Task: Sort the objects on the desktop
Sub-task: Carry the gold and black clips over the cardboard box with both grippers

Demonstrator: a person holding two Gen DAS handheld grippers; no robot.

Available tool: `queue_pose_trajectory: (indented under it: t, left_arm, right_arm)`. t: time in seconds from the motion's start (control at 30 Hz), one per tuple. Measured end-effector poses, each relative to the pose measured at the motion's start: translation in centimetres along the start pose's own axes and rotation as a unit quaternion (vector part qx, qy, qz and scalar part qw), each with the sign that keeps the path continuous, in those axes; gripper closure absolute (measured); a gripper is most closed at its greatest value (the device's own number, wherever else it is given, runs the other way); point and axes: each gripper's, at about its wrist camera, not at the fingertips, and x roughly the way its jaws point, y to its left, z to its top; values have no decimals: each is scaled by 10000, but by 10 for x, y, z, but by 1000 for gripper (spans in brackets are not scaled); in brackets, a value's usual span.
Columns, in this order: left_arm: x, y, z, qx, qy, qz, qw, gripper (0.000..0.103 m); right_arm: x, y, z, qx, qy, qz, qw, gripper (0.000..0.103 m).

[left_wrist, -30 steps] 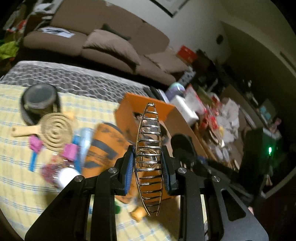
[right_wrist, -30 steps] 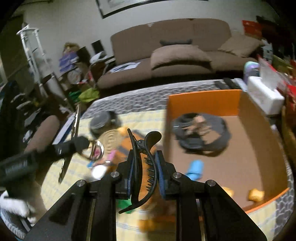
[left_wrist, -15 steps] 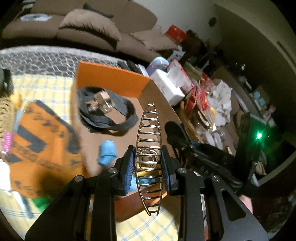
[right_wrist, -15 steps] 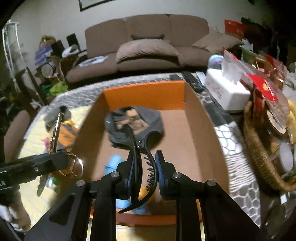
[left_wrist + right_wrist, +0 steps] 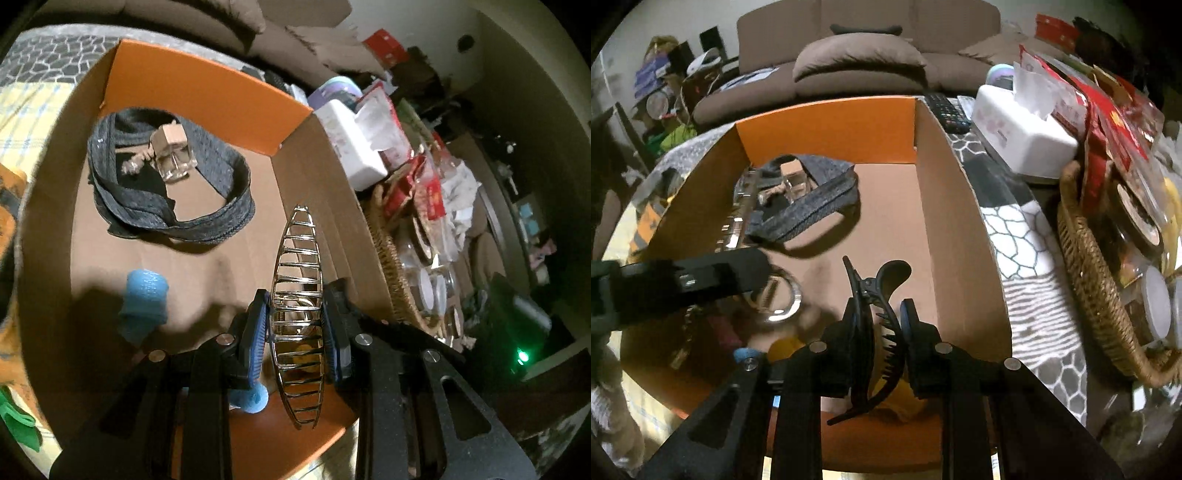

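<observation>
My left gripper (image 5: pixel 297 334) is shut on a gold metal hair claw (image 5: pixel 297 295) and holds it above the floor of the orange cardboard box (image 5: pixel 207 85). My right gripper (image 5: pixel 882 332) is shut on a black plastic hair claw (image 5: pixel 875 332), also over the box (image 5: pixel 827 122). The left gripper and its gold claw (image 5: pixel 775 299) show at the left of the right wrist view. In the box lie a grey headband (image 5: pixel 159 206), a clear glass bottle (image 5: pixel 173 155) and a blue roll (image 5: pixel 146 299).
A wicker basket (image 5: pixel 1086 258) full of packets and jars stands right of the box. A white tissue box (image 5: pixel 1015 125) and a remote (image 5: pixel 945 110) lie behind it. An orange and black item (image 5: pixel 7 206) lies left of the box on yellow checked cloth.
Both grippers have moved right from the cluttered cloth to over the box and lower into it, each still holding its hair claw.
</observation>
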Motion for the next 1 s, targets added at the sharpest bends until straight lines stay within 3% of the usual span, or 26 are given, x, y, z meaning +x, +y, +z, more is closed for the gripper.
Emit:
queue_pose_trajectory:
  t: [0.1,0.17,0.4,0.57,0.63,0.67,1.0]
  left_arm:
    - [7,4,5,-116,57,87,9999,78]
    - [10,7,9,-215,68,146,9996,78]
    - [33,4,26,-283,267,386,9985,78]
    - [50,-10,31,-181,455,525,9974,77]
    - [56,-15,32,-157,546,558,9968,54]
    - [57,-17,31,-125,566,531,9969,48]
    - [10,-27,29,309,191,652,9972,36]
  right_arm:
    - [-4,2,2,24,-6,72,10000,68]
    - [-9,0,4,76,-72,45,9999,46]
    - [-45,-26,12,631,-557,143,9963,41]
    - [-49,-41,12,1017,-523,6,9934,41]
    - [-48,-42,12,1021,-502,20,9935,41]
    - [-47,-41,11,1022,-498,28,9935,41]
    - [-47,-36,11,947,-502,45,9942,34]
